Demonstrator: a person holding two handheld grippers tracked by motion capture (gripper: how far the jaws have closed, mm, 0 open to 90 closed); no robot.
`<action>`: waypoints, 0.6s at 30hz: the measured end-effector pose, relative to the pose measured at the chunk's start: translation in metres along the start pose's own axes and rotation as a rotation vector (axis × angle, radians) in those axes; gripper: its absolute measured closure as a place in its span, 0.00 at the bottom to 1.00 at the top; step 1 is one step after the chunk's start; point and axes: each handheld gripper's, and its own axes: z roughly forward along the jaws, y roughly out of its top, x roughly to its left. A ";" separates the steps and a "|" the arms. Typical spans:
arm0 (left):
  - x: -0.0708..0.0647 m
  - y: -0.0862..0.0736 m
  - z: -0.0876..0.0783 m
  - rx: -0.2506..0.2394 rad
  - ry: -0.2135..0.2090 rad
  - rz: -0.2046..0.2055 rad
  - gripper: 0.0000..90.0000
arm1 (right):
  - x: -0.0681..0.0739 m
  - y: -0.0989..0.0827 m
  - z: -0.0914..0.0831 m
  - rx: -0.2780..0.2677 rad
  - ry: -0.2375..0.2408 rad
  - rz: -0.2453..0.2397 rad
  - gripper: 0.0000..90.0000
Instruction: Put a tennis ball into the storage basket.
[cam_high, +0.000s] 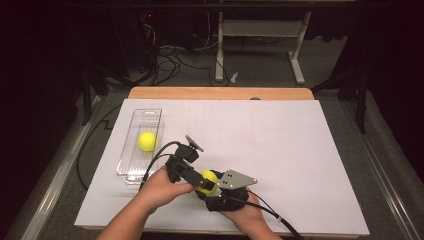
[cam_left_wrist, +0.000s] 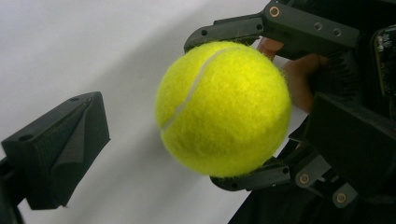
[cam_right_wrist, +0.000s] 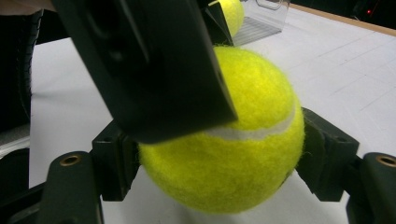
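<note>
A yellow tennis ball (cam_high: 208, 178) hangs just above the white table sheet near the front edge. My right gripper (cam_high: 210, 188) is shut on it; in the right gripper view its jaws (cam_right_wrist: 219, 158) press both sides of the ball (cam_right_wrist: 247, 154). My left gripper (cam_high: 196, 178) reaches in from the left and stands open around the same ball (cam_left_wrist: 224, 107). Its left finger (cam_left_wrist: 60, 149) stands apart from the felt. One left finger (cam_right_wrist: 154, 70) lies across the ball's top in the right gripper view. The right gripper's fingers (cam_left_wrist: 224, 28) clamp the ball top and bottom.
A clear plastic bin (cam_high: 145, 114) stands at the left of the sheet with a second tennis ball (cam_high: 146, 141) inside, also seen in the right gripper view (cam_right_wrist: 231, 14). The white sheet (cam_high: 280, 150) stretches to the right. Cables and a white desk frame (cam_high: 260, 30) lie beyond the table.
</note>
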 end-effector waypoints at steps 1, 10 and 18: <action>0.000 0.000 0.001 0.003 0.001 0.001 0.01 | 0.000 0.000 0.000 0.000 0.000 0.000 0.30; 0.001 0.000 0.009 0.019 0.007 -0.003 0.01 | 0.000 0.001 0.000 -0.007 0.001 -0.003 0.30; 0.001 0.000 0.012 0.025 -0.008 -0.012 0.02 | 0.001 0.001 0.001 -0.007 0.004 -0.002 0.30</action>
